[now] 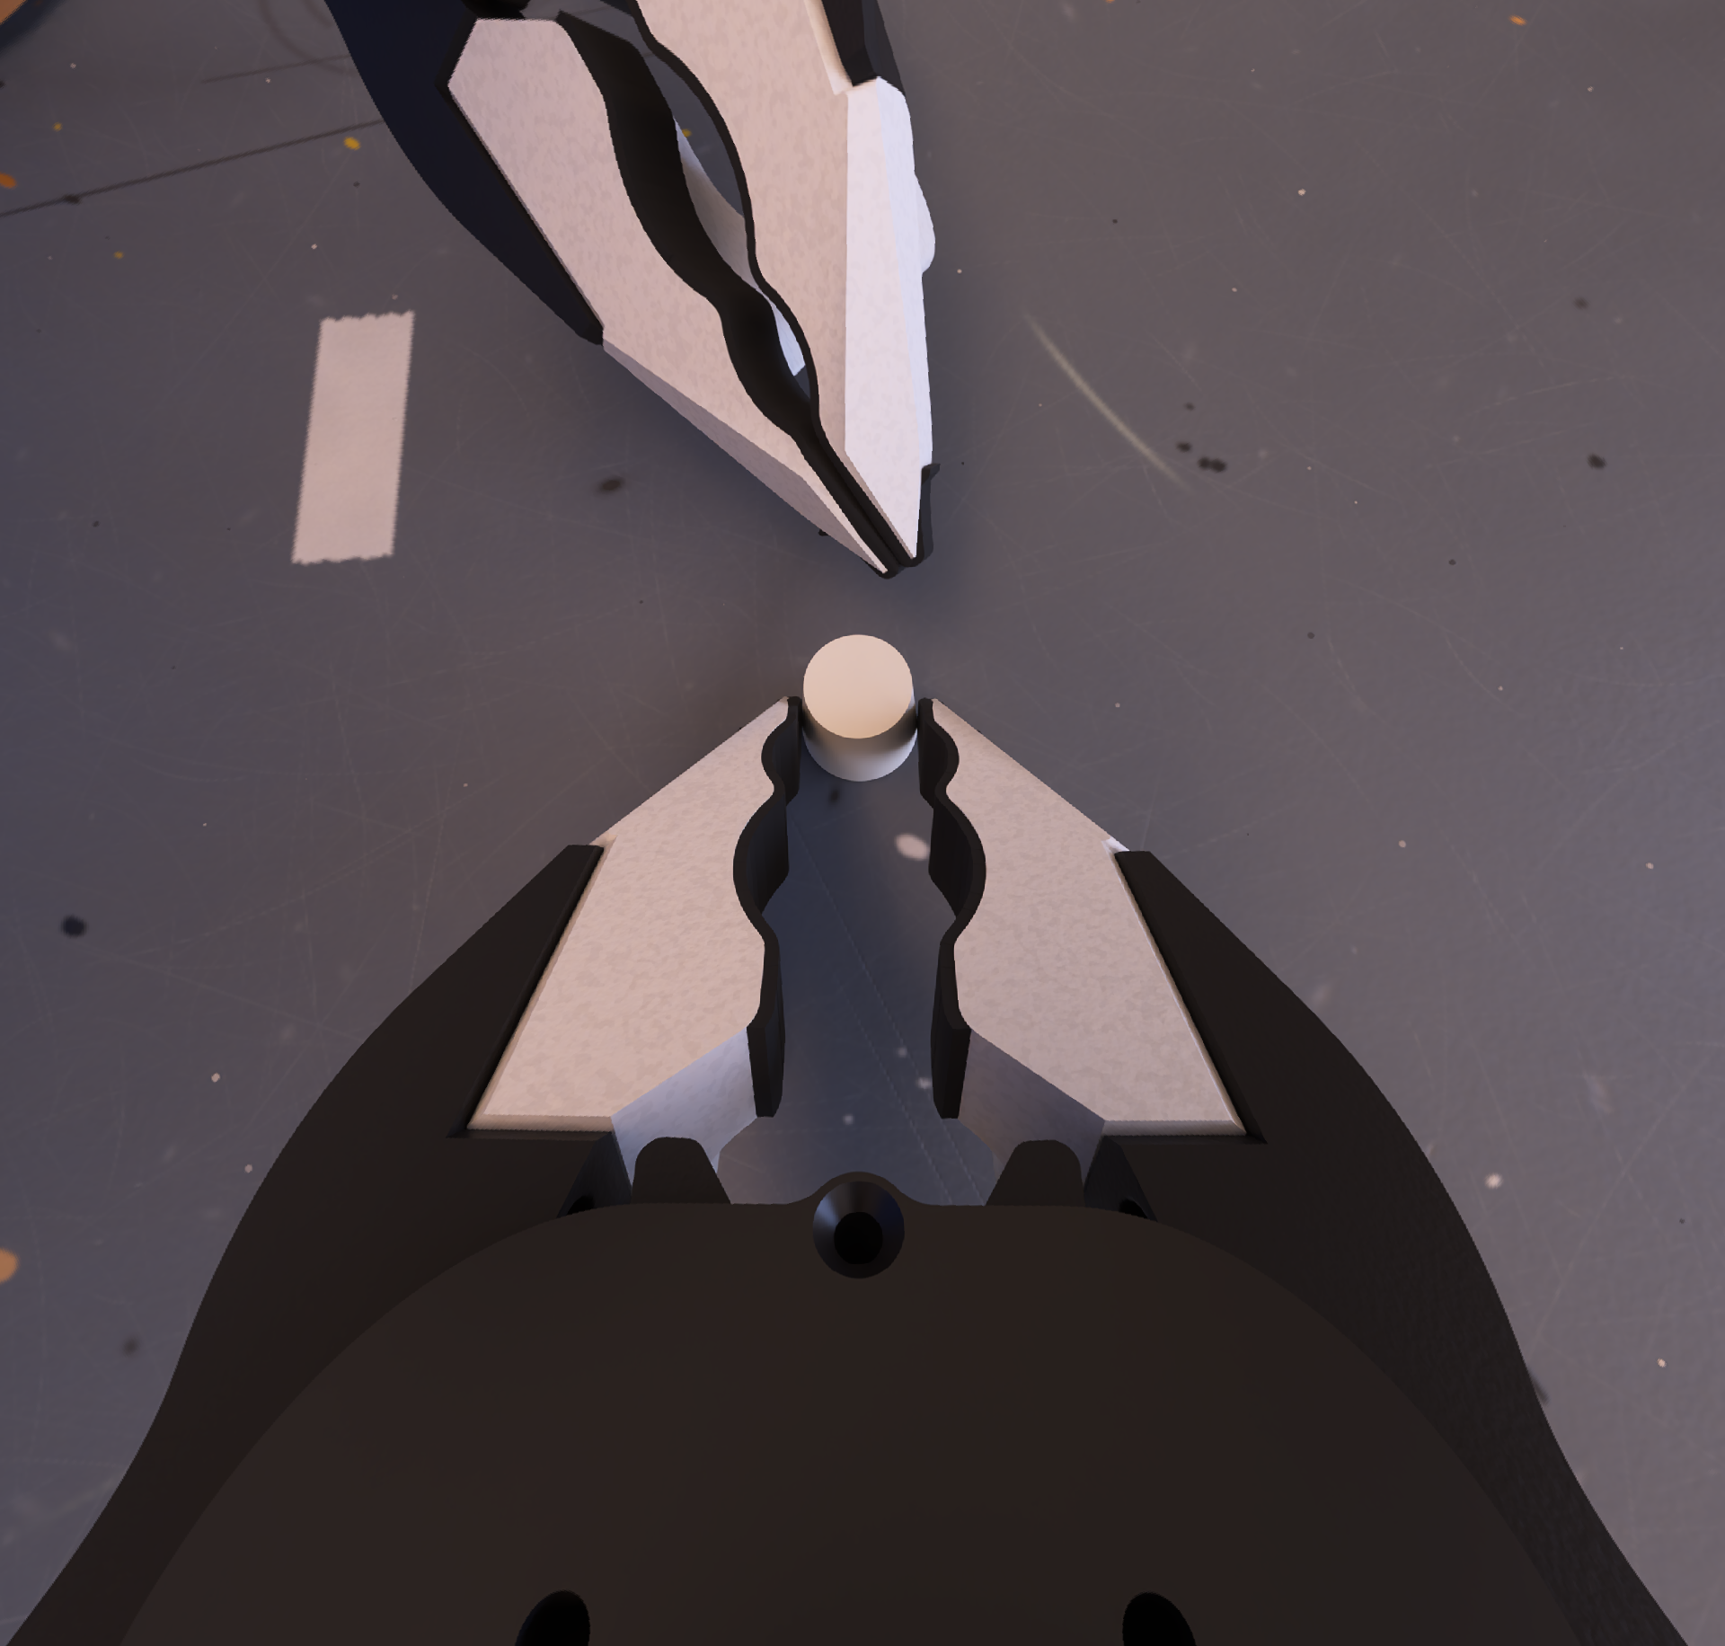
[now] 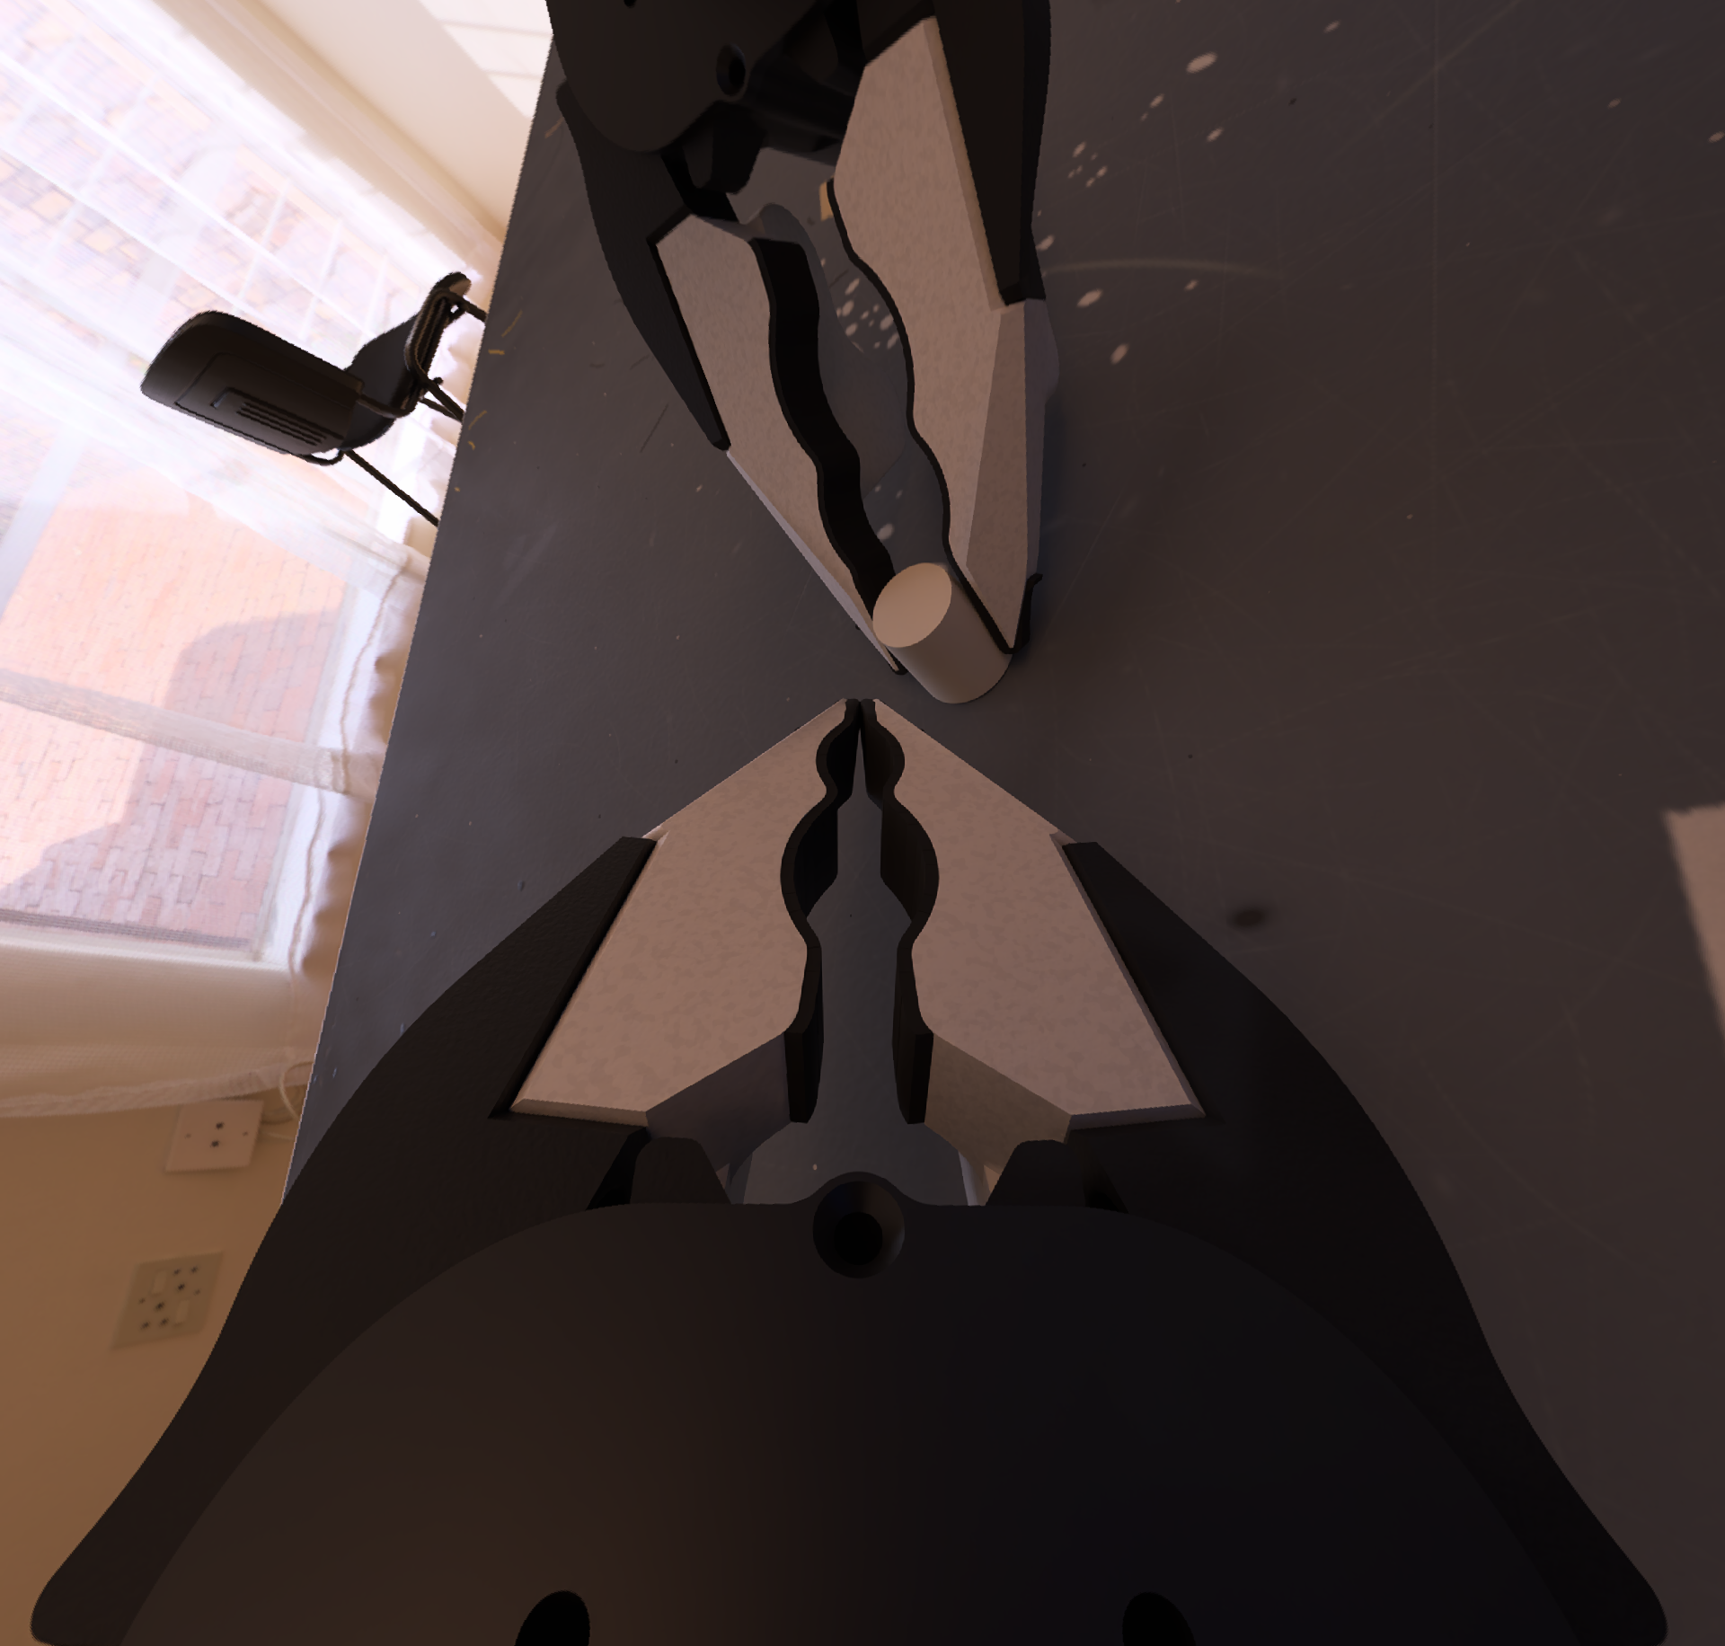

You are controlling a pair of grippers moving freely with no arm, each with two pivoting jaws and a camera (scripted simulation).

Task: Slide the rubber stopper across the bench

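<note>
Left wrist view: left gripper (image 1: 859, 714) fills lower frame, tips clasping stopper (image 1: 857, 700) at centre; stopper upright on bench (image 1: 1307, 668). Right gripper (image 1: 901, 560) enters from upper left, tips pinched together, empty, just beyond stopper, apart. Tape strip (image 1: 355, 439) at left.

Right wrist view: right gripper (image 2: 861, 710) low in frame, clenched on nothing. Left gripper (image 2: 943, 644) reaches down from top, tilted, grasping stopper (image 2: 938, 635) at centre.

Advice: keep stopper base flat on bench (image 2: 1400, 574), grip light, drag steady and level; keep right gripper clear of path.
</note>
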